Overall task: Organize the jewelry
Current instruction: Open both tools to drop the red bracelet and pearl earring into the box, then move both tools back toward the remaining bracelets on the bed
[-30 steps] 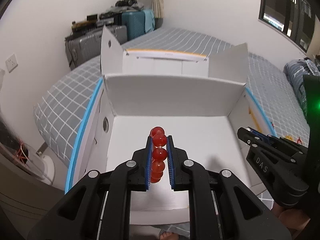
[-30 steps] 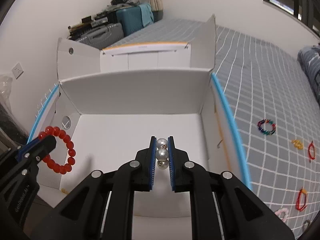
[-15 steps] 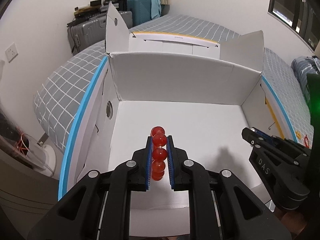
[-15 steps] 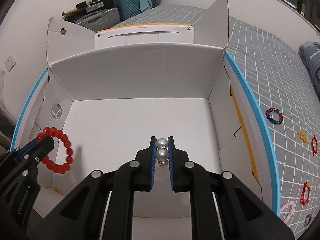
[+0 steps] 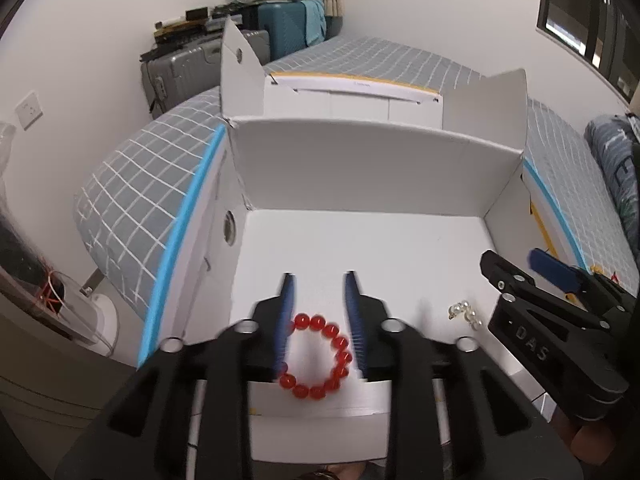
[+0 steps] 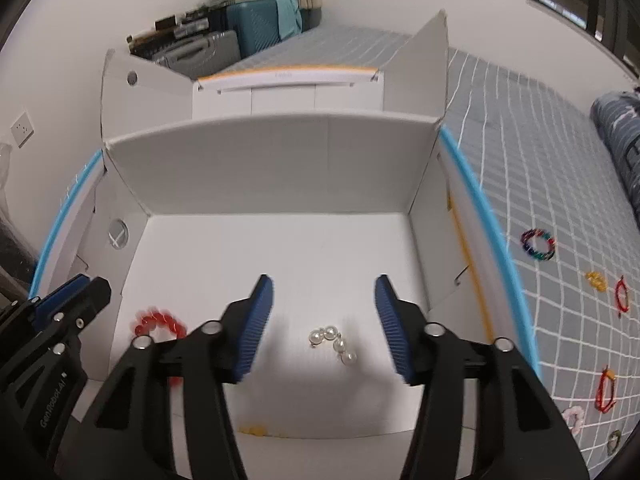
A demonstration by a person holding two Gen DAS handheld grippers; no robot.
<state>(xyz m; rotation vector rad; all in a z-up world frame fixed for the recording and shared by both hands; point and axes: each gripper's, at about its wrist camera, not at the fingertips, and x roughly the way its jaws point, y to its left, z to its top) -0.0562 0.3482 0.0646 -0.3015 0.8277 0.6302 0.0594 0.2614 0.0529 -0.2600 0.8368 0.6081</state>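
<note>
Both grippers, left [image 5: 319, 280] and right [image 6: 324, 284], have just opened, holding nothing; red bracelet [image 5: 316, 356] and pearls [image 6: 333, 339] lie in box [image 6: 272, 152]. Several pieces [image 6: 538, 243] remain on bed.

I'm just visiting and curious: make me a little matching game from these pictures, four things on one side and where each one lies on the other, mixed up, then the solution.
Things:
1. red bead bracelet
2. pearl piece
3. multicoloured bracelet
4. teal suitcase

Places:
A. on the checked bedcover, outside the box
B. by the far wall, past the bed
C. on the box floor, below the left gripper
D. on the box floor, below the right gripper

Pairs: 1-C, 2-D, 3-A, 4-B
</note>
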